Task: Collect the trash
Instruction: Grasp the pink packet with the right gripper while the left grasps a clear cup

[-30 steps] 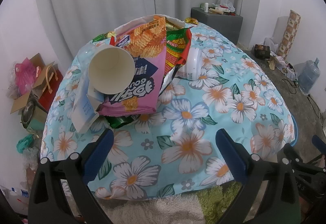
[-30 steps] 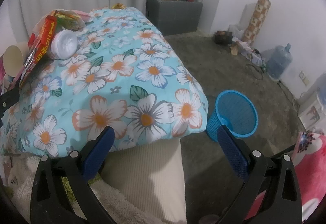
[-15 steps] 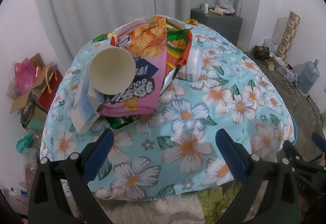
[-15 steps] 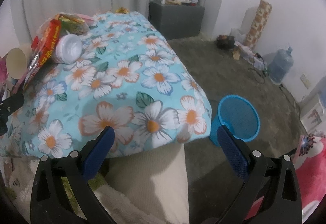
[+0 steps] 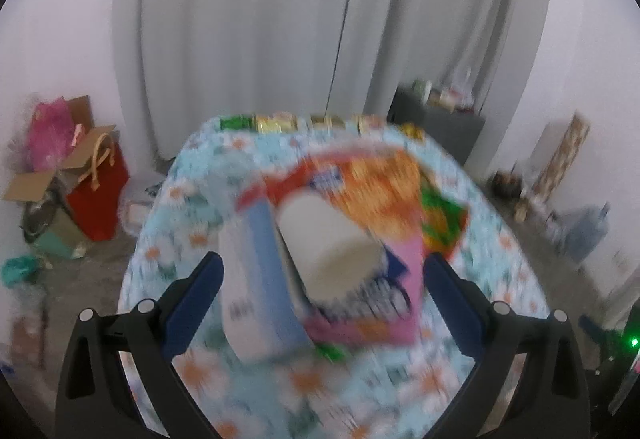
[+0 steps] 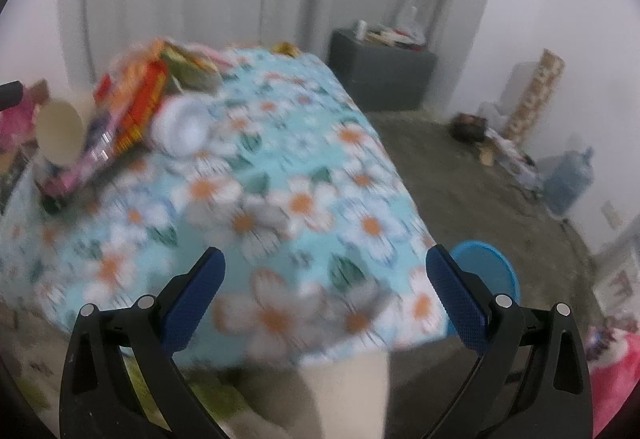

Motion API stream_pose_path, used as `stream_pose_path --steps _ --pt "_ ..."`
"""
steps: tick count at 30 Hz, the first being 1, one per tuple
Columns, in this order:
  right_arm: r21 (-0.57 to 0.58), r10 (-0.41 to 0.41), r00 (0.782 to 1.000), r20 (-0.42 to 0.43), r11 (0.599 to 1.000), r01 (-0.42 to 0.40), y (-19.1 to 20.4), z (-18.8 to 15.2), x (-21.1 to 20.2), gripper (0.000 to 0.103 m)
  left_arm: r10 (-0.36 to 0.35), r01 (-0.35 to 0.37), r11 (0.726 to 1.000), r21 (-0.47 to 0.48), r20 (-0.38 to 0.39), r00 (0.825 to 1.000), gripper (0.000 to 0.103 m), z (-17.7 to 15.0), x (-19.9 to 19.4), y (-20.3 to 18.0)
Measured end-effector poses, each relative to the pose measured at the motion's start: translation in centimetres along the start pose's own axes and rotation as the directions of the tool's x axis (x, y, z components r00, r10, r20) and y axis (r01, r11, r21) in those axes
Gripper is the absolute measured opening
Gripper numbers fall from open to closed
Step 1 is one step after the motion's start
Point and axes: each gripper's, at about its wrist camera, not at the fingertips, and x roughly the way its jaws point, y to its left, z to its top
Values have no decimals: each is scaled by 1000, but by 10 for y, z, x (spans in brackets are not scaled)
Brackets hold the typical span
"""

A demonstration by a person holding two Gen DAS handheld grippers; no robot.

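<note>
A pile of trash lies on the floral tablecloth (image 5: pixel 400 379): a cream paper cup (image 5: pixel 332 243) on its side, a white-and-blue carton (image 5: pixel 256 287), a pink-and-orange snack bag (image 5: pixel 380 191) and a green wrapper (image 5: pixel 444 223). My left gripper (image 5: pixel 322 271) is open, its fingers either side of the cup and carton, close above them. The view is blurred. In the right wrist view the cup (image 6: pixel 60 131), the snack bags (image 6: pixel 136 107) and a white jar (image 6: pixel 182 125) lie at far left. My right gripper (image 6: pixel 324 267) is open and empty over the table's near edge.
A blue mesh bin (image 6: pixel 488 275) stands on the floor right of the table. A dark cabinet (image 6: pixel 380 75) is against the back wall, a water jug (image 6: pixel 568 179) at right. Bags and boxes (image 5: pixel 76 175) sit on the floor left of the table.
My left gripper has moved forward and left, over the cup and carton, which now lie between its fingers. My right gripper has moved a little toward the table. Both views are motion-blurred.
</note>
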Motion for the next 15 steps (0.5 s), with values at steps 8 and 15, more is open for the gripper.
stream_pose_path --steps 8,15 --pt "65 132 984 118 988 -140 -5 60 3 96 -64 76 986 -147 85 994 98 44 28 88" --pt "309 495 868 32 821 -480 -31 149 61 96 -112 109 987 -116 -23 993 98 68 92 117"
